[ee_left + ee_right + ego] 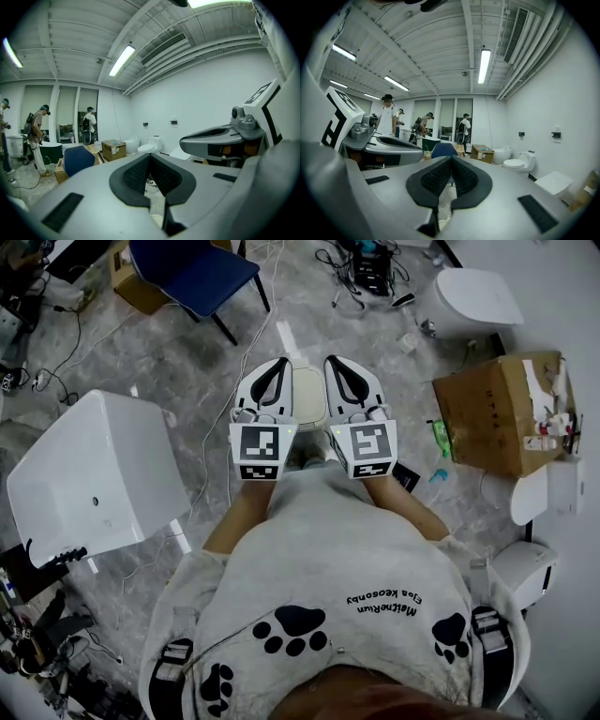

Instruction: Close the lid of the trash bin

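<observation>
Holding both tongs side by side out in front of the body, pointing almost level toward twelve o'clock in the head view and touching nothing. Sweeping from nine o'clock: passing a large white fixture (94, 474) on the floor, well apart from the work. Reaching then the left gripper (274, 367), shut tight in its own view, ribbed pads pressed together with nothing caught between. Finding the trash bin (308, 395) just past centre toward twelve o'clock, down on the floor in the gap between the two tongs, showing only a pale flat strip of its top. Moving on to the right gripper (337, 367), likewise closed on nothing, pads together. Ending at three o'clock with a torn cardboard box (497, 413), also clear of the task. Reading that flat pale top as a lid probably down already, yet seeing too little of it to be sure, so placing the step at the finish or at a last check. Calling next, with any gap left, for dipping one closed gripper straight down onto the lid and pressing until seated; otherwise for simply drawing back. Needing no opening of either gripper, only a steady push kept centred over the bin to avoid tipping it.
</observation>
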The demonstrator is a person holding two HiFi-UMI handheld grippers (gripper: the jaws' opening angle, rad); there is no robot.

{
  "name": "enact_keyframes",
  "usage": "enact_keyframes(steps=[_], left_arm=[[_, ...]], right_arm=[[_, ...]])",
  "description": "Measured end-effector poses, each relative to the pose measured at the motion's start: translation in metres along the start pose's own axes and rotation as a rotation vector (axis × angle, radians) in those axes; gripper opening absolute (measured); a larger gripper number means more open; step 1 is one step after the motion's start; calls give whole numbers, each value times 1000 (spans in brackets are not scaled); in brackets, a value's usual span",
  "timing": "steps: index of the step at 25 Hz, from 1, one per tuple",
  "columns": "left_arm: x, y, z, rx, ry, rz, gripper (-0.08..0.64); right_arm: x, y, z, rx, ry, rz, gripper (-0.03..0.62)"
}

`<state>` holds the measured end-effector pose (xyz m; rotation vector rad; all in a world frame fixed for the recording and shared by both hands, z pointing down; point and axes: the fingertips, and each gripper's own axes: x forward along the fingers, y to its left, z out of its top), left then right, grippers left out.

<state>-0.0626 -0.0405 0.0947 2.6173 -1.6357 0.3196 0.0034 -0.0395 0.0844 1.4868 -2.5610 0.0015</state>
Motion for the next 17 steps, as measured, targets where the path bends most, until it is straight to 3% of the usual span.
enact_keyframes(steps=[17], left_arm=[[-11,-7,12,20,-27,-3,20]], right_arm=[[-9,2,15,-7,-27,-8,32]])
